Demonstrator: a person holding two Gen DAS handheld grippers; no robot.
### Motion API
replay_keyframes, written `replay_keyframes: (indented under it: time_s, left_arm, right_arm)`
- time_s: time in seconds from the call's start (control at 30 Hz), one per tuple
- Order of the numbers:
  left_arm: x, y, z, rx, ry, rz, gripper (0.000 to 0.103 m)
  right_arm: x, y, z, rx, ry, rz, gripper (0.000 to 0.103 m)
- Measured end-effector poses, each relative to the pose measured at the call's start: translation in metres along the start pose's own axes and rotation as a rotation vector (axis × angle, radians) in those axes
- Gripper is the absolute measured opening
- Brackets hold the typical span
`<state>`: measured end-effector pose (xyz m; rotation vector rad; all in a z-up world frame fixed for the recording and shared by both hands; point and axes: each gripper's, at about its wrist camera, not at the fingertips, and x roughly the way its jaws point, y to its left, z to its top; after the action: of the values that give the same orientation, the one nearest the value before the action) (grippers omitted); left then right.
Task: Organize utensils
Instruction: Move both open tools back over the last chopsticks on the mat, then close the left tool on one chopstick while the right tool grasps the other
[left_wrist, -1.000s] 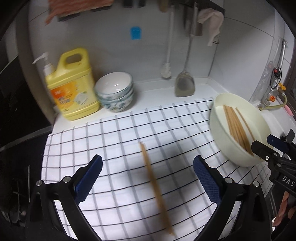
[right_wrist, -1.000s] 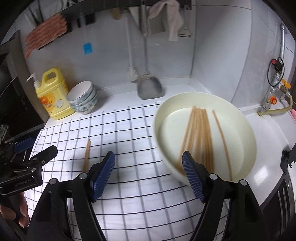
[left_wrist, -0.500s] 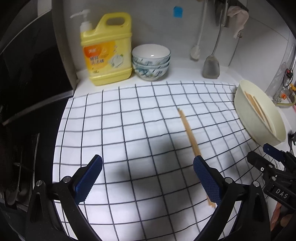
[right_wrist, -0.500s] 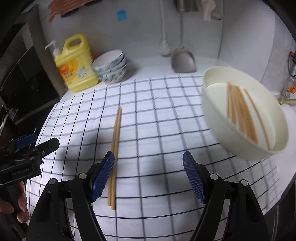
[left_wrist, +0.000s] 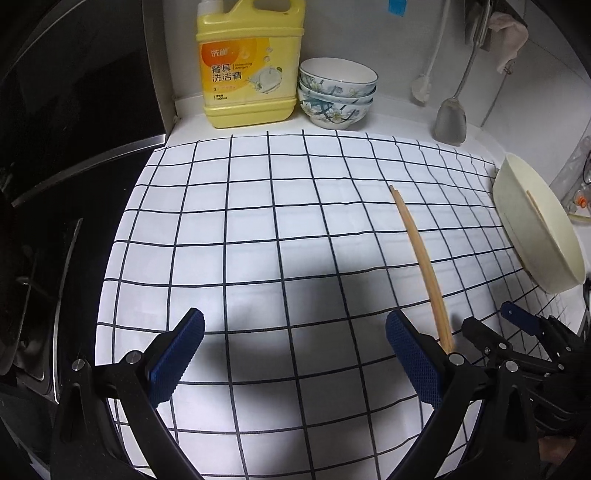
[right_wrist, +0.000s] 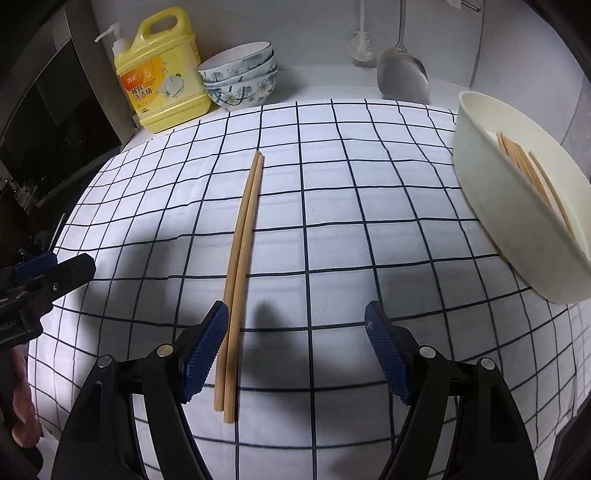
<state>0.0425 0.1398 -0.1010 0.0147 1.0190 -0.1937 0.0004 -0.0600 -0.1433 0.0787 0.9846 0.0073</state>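
Cloth (right_wrist: 332, 206): checked, chopsticks (right_wrist: 240, 258) lying | wall: tiled | left gripper (left_wrist: 295, 354), right gripper (right_wrist: 295, 350): jaws wide, empty

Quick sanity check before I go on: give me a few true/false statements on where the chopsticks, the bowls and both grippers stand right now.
1. A pair of chopsticks lies side by side on the checked cloth. True.
2. The right gripper is shut on the pair. False: its jaws stand open, with the pair just inside the left pad.
3. The cream basin holds more chopsticks. True.
4. The left gripper holds a chopstick. False: it is open and empty, with only cloth between its pads.
5. The patterned bowls are spread across the cloth. False: they are stacked beside the yellow detergent jug, off the cloth.
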Motion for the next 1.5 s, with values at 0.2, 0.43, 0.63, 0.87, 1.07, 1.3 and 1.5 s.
replay_keyframes:
  time_s: [0.2, 0.43, 0.63, 0.87, 1.07, 1.3, 1.5]
  left_arm:
    - [0.005, 0.007, -0.005, -0.025, 0.006, 0.009, 0.097]
    - [0.009, 0.009, -0.003, -0.029, 0.005, 0.016, 0.097]
    - [0.010, 0.009, -0.001, -0.027, 0.008, 0.014, 0.097]
    - [0.009, 0.009, 0.000, -0.019, 0.001, 0.013, 0.097]
    - [0.010, 0.013, 0.000, -0.022, 0.002, 0.015, 0.097]
    - [0.011, 0.016, 0.002, -0.028, 0.005, 0.006, 0.097]
    - [0.013, 0.013, 0.002, -0.027, 0.009, -0.003, 0.097]
  right_arm:
    - [0.012, 0.005, -0.003, -0.032, 0.017, -0.016, 0.073]
    - [0.012, 0.011, -0.006, -0.085, 0.000, -0.037, 0.073]
    - [0.011, 0.014, -0.006, -0.102, -0.003, -0.040, 0.073]
    - [0.017, 0.026, -0.007, -0.153, 0.012, -0.030, 0.073]
    - [0.004, 0.025, -0.002, -0.126, -0.052, -0.015, 0.073]
    - [0.012, 0.015, -0.001, -0.087, -0.016, -0.064, 0.073]
    - [0.018, 0.016, -0.003, -0.089, 0.000, -0.074, 0.073]
